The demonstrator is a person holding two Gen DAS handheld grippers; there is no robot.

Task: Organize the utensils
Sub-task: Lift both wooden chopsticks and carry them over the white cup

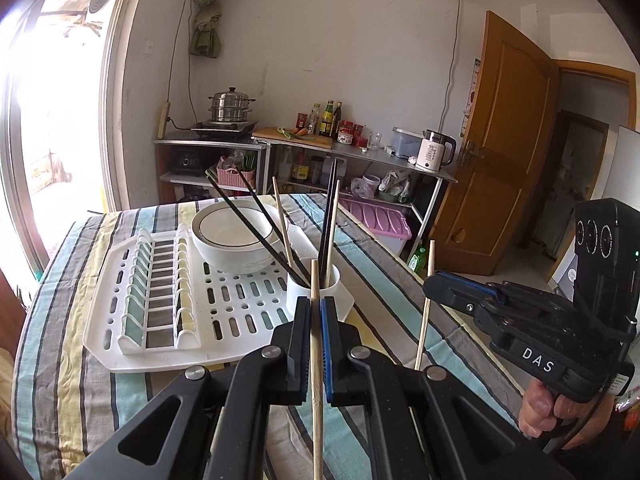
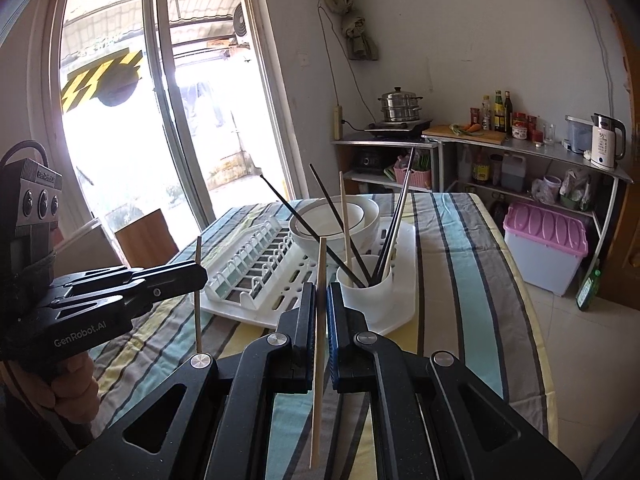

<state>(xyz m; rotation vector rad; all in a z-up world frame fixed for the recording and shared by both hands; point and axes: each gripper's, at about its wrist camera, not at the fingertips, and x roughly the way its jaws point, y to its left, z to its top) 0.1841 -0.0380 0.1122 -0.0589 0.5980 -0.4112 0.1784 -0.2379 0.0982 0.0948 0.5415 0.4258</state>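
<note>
Two wooden chopsticks are in play, one pinched upright in each claw. The left claw (image 1: 316, 304) is pressed together on its wooden chopstick (image 1: 316, 380), the stick running between the pads with its tip up. The right claw (image 2: 320, 292) grips the other wooden chopstick (image 2: 319, 340) the same way, leaning slightly.

The target looks to be the white utensil cup (image 1: 314, 294) at the near corner of the white drying rack (image 1: 160, 320), which sits on the striped tabletop (image 1: 72, 360). In the left wrist view the cup lies at twelve o'clock, just beyond the claw tips. It already holds several black chopsticks (image 1: 256, 232) and a couple of wooden ones, fanning toward ten and one o'clock. A stack of white bowls (image 1: 232, 240) sits behind it.

To do this step well, I would lower one stick at a time and keep it near vertical. Aim its lower end at the open near side of the cup, away from the leaning black sticks. Release only once the end is below the rim. A tilted entry could knock the others or tip the cup.
</note>
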